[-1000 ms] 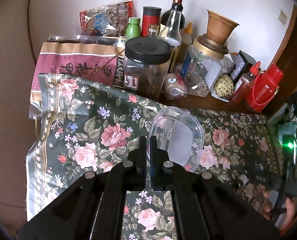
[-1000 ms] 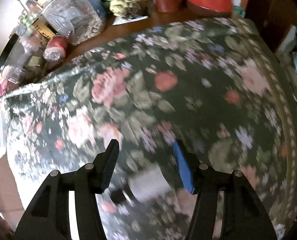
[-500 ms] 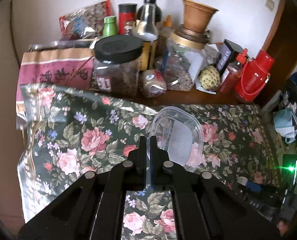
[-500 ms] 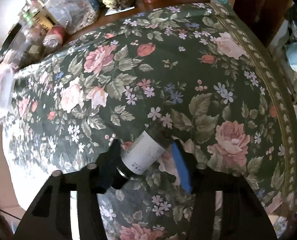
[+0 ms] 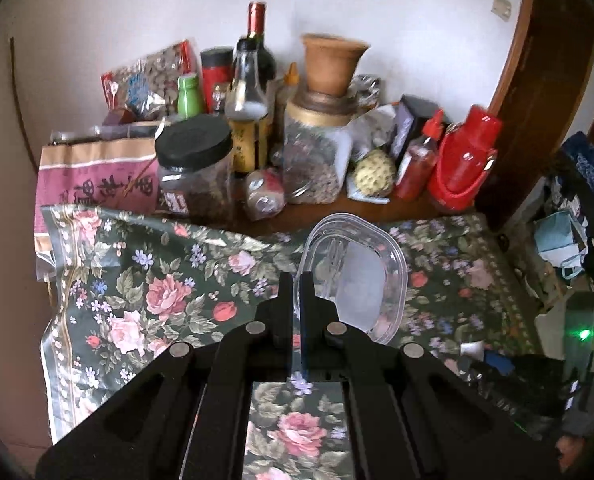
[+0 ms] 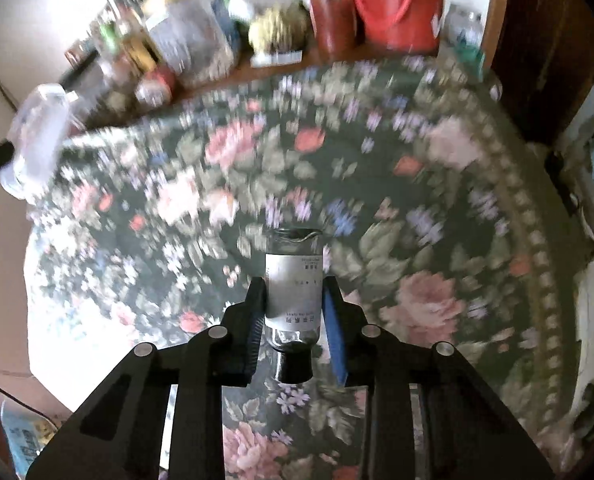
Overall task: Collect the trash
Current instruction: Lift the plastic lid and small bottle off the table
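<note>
My left gripper (image 5: 296, 280) is shut on the rim of a clear plastic container (image 5: 357, 276), which hangs tilted above the floral tablecloth (image 5: 157, 280). The same container (image 6: 37, 136) shows blurred at the left edge of the right wrist view. My right gripper (image 6: 294, 286) has its jaws closing on a small glass bottle (image 6: 293, 264) with a white label and a black cap. The pads press its sides. The bottle lies along the fingers, cap toward the camera, lifted off the cloth (image 6: 417, 200).
Along the wall stand a black-lidded jar (image 5: 195, 168), a wine bottle (image 5: 255, 52), a jar topped by a clay pot (image 5: 329, 68), a red sauce bottle (image 5: 419, 160) and a red thermos (image 5: 463, 160). A wooden door frame (image 5: 537, 80) and floor clutter (image 5: 569, 240) lie to the right.
The right jaws have narrowed around the small bottle and raised it off the cloth. The left gripper, still holding the container, has risen and drawn back, so more of the table shows.
</note>
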Tool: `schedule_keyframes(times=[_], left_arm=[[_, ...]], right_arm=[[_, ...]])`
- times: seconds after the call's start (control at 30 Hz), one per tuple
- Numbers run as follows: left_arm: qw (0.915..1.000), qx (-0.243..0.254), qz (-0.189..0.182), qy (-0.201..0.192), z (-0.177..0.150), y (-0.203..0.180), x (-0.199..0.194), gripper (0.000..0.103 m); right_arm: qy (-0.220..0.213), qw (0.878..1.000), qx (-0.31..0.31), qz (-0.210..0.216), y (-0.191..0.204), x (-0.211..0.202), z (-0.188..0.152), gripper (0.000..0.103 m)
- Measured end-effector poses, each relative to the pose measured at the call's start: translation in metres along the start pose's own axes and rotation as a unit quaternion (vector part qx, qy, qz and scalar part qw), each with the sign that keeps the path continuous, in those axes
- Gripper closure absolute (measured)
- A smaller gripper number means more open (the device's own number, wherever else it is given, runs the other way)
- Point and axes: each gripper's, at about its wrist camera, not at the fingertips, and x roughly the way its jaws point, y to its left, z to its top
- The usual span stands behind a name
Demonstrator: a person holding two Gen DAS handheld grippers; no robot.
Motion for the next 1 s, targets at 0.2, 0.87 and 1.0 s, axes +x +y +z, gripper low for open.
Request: schedule_keyframes(times=[0.2,0.87,1.0], left_arm=[[0.9983,-0.008,0.002,-0.057,-0.006,-0.04,-0.06,0.102],[0.9799,-0.029,0.032,-0.195,-0.084,-0.118,-0.254,0.102],[0.9797,-0.011,0.016,-0.2,-0.098,-0.115,-0.272,0.102]], right_arm=[[-0.08,0.996,-0.022,0.031,-0.009,-0.071,0.016,0.077],[-0.253,0.953,-0.124,0.114,-0.005,-0.259,-0.039,0.077],[-0.264,0.951,-0.121,0.109,0.001,-0.274,-0.061,0.077]])
